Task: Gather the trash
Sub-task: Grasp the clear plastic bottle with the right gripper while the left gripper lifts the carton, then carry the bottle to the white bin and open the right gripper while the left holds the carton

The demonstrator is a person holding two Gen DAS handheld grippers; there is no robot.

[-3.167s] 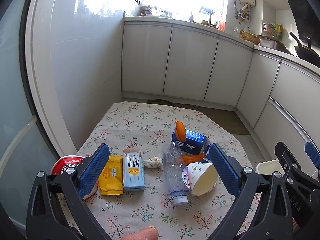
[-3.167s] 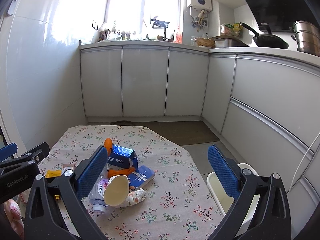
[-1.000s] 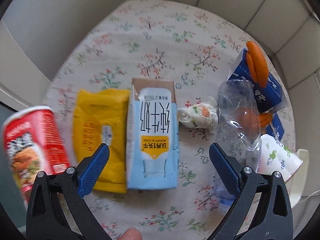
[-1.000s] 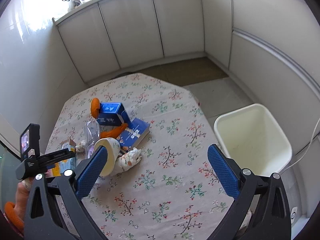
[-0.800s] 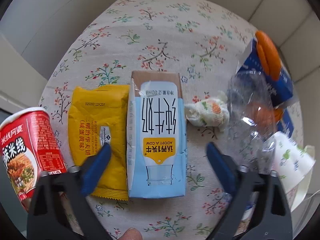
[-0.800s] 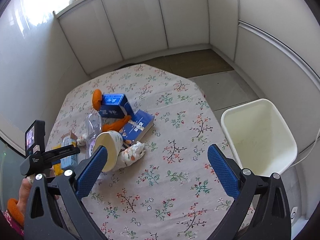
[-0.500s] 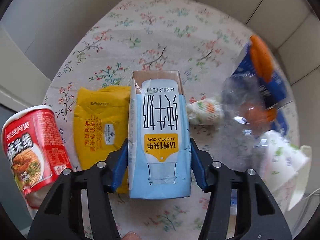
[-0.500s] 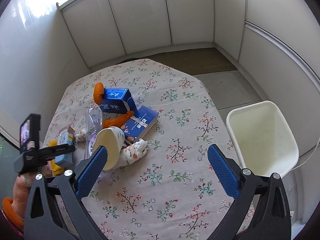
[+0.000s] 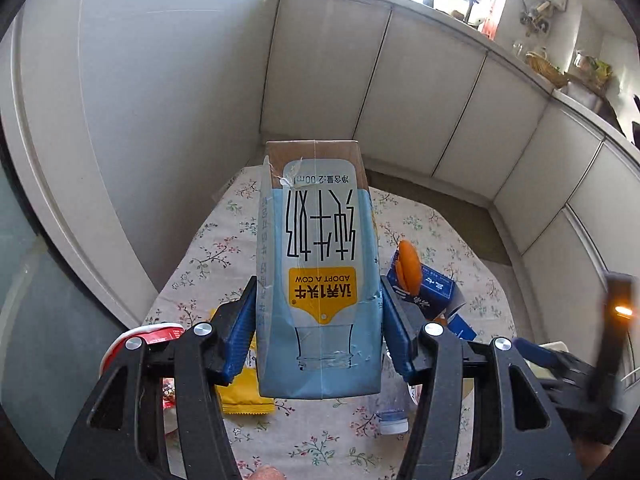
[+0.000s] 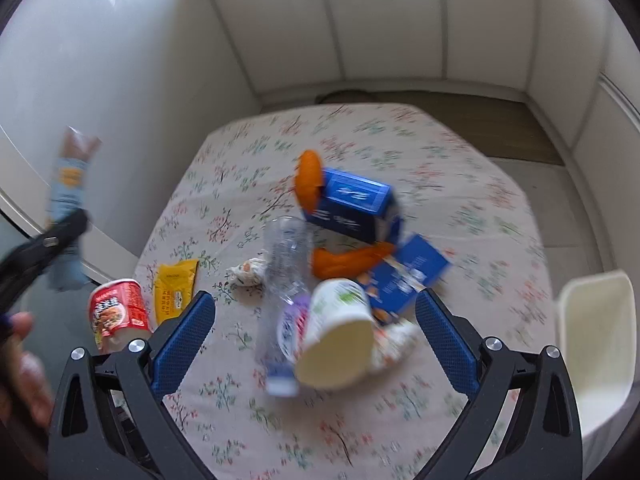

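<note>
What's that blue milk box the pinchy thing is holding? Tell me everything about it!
The milk carton is a slim paper box, light blue with a brown end, big black Chinese characters and a yellow label reading "ADOPT A COW". It looks a bit dented and creased. The left gripper clamps its sides between two blue pads, holding it in the air above the flowery table, brown end pointing away. From the right wrist view it appears blurred at the left edge.

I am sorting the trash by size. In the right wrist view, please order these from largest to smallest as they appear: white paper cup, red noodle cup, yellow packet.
1. white paper cup, though it lies nearest the camera
2. red noodle cup
3. yellow packet, only slightly smaller; uncertain
</note>
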